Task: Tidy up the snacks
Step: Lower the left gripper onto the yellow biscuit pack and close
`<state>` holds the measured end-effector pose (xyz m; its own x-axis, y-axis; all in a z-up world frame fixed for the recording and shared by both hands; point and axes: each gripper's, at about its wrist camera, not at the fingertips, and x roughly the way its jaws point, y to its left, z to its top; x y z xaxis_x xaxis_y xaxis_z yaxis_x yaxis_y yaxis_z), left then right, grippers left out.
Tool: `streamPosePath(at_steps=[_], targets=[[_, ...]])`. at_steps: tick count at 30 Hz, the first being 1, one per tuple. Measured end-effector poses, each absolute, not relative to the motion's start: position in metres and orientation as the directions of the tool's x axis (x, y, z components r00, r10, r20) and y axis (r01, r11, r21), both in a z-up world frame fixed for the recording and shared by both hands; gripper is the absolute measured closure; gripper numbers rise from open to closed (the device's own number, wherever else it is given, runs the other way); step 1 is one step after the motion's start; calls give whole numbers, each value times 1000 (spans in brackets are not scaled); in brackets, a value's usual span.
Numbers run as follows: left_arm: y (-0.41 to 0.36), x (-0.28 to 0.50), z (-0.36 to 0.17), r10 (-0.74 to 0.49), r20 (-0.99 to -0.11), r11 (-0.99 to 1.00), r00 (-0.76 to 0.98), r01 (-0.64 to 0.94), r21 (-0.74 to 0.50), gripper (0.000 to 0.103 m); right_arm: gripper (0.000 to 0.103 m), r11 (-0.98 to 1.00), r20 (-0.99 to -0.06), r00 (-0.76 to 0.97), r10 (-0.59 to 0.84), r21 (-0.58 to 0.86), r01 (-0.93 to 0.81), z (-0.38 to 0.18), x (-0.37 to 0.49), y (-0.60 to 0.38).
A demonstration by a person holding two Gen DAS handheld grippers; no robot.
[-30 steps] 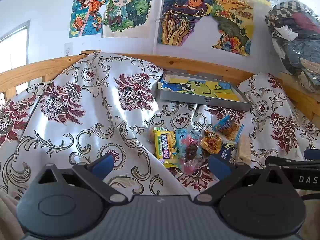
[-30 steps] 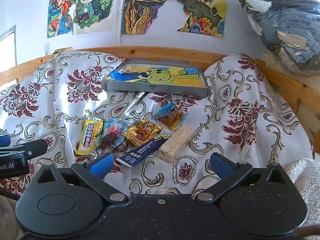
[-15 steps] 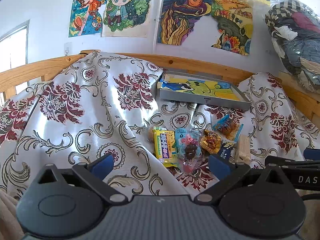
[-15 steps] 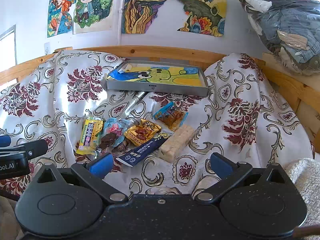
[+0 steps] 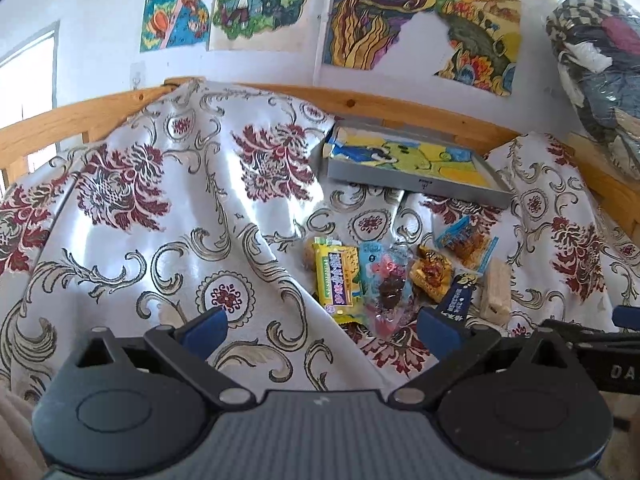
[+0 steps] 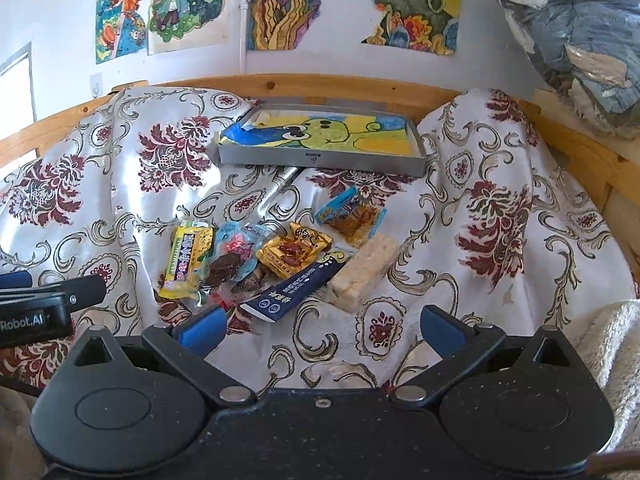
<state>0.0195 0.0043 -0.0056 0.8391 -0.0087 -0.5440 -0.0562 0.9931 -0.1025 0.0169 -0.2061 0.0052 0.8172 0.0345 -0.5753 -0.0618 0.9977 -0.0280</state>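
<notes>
Six snack packets [image 6: 294, 254] lie clustered just before the one grey tray [image 6: 320, 158]; my left gripper [image 5: 320, 326] and right gripper [image 6: 320, 326] hover empty, jaws spread.

colourful drawings [image 6: 188, 4] hang above a floral cloth [image 6: 500, 208] and wooden rail [image 6: 320, 82].

Right gripper [image 6: 320, 326]: jaws spread, nothing between them. Snack packets [image 6: 280, 258] clustered on floral cloth [image 6: 500, 208]; grey tray [image 6: 320, 160] beyond, apparently without snacks.
</notes>
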Motion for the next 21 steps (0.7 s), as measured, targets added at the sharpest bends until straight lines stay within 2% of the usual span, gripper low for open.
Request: streamPosePath(at_steps=[9, 21], targets=[[12, 59, -4, -48, -587, 996, 808, -8, -94, 0, 1, 998, -608, 792, 54, 50, -29, 5, 36, -219], [20, 129, -11, -114, -632, 992, 766, 50, -119, 0, 1, 990, -658, 742, 127, 38, -136, -8, 90, -203]])
